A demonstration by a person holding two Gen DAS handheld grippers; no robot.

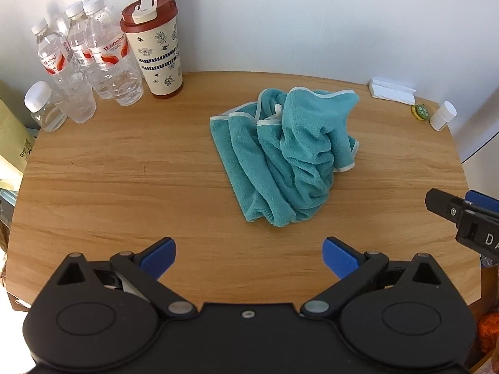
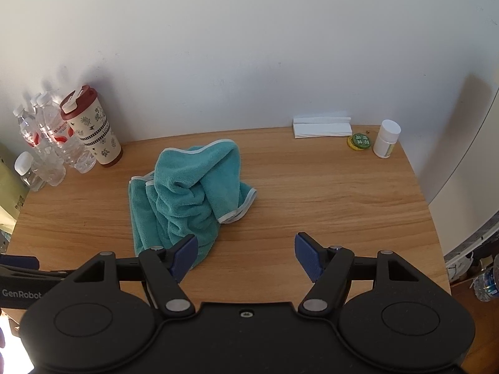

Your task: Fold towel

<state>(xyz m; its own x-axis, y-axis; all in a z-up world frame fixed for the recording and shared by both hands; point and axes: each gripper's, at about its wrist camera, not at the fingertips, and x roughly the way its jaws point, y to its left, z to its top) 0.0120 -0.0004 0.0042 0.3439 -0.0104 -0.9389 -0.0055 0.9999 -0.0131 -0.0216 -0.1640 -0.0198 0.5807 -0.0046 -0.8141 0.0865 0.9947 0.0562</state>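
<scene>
On the round wooden table (image 1: 124, 171), a crumpled teal terry towel with white trim (image 1: 287, 155) lies untouched; left gripper (image 1: 249, 258) and right gripper (image 2: 246, 257) hover nearby, fingers spread apart.

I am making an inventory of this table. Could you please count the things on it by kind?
Towel: 1
Water bottles: 4
Tumbler with lid: 1
White pill bottle: 1
Green round tin: 1
Folded white paper: 1
Total: 9
</scene>
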